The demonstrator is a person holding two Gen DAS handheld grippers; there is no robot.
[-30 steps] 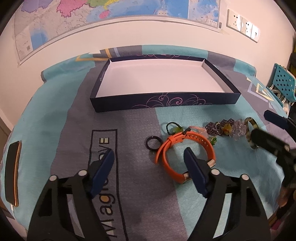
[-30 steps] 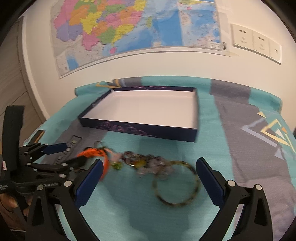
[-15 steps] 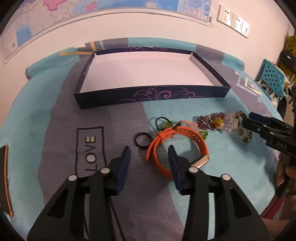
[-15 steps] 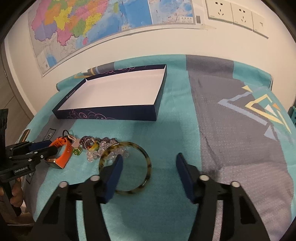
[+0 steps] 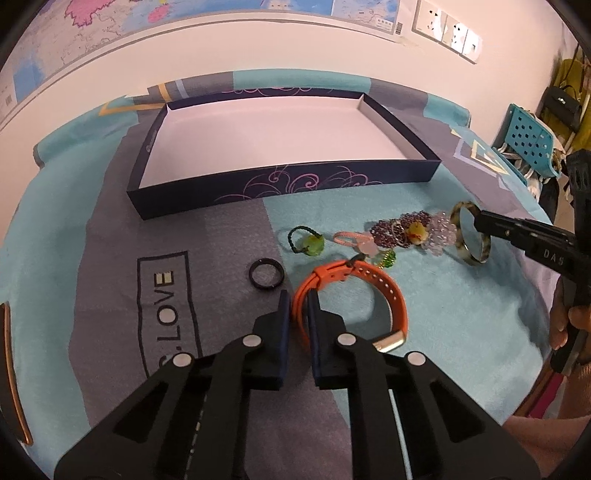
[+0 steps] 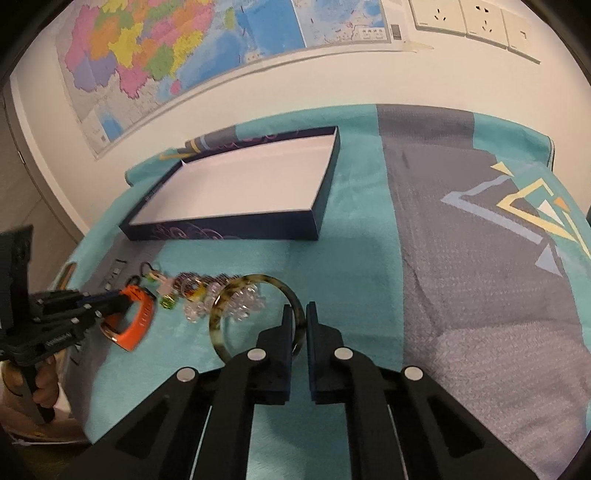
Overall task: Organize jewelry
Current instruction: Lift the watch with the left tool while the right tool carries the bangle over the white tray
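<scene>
My left gripper (image 5: 298,301) is shut on the strap of an orange wristband (image 5: 388,295) lying on the cloth. My right gripper (image 6: 300,315) is shut on the rim of a tortoiseshell bangle (image 6: 236,288); the same bangle (image 5: 463,254) shows in the left wrist view with the right gripper's fingertips (image 5: 484,221) on it. Between them lie a cluster of purple and clear bead bracelets (image 5: 410,230), a green bead ring (image 5: 312,245), a pink loop (image 5: 351,238) and a black ring (image 5: 266,273). A shallow dark blue box (image 5: 288,184) with a white floor stands empty behind them.
A teal and grey cloth (image 6: 461,258) covers the table. The wall with a map (image 6: 166,48) and sockets (image 6: 472,18) runs close behind the box. A teal perforated chair (image 5: 528,136) stands at the right edge. A person's hand (image 6: 44,384) holds the left gripper's handle.
Both grippers have closed from wide open: the left one onto the orange wristband's strap, the right one onto the bangle's rim. The right gripper shifted to the right before closing.
</scene>
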